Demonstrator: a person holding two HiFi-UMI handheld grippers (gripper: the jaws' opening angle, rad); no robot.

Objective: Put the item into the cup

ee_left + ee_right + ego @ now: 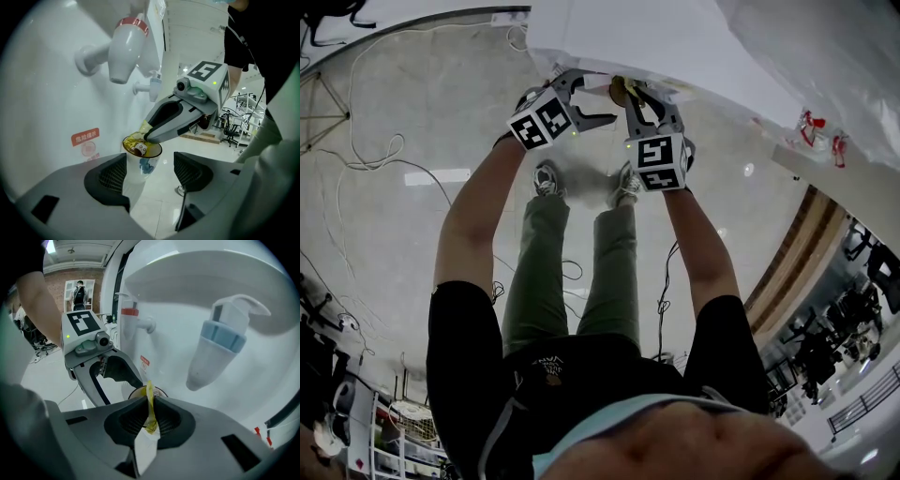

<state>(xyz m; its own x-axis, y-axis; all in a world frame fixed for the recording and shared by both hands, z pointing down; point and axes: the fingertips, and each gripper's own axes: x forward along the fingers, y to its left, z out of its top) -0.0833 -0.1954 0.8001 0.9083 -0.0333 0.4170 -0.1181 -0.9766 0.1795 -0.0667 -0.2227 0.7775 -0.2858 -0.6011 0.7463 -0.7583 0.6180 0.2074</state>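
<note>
A white paper cup (142, 165) with a blue print stands at the foot of a white water dispenser, also seen as a brown rim (140, 392) and a small spot (619, 91). A yellow and white packet (150, 414) is pinched upright in my right gripper (149, 411), which is shut on it. From the side, that right gripper (146, 137) dips its tips into the cup mouth with the yellow packet (135, 139). My left gripper (150, 168) is open, with the cup ahead between its jaws and not squeezed. Overhead, left gripper (600, 99) and right gripper (631, 94) meet at the dispenser.
The dispenser body (51, 108) fills the left, with a red-banded tap (125, 47) above the cup and a blue-banded tap (218, 341) beside it. A red warning label (86, 137) is on its front. Cables (366, 159) lie on the shiny floor behind my legs.
</note>
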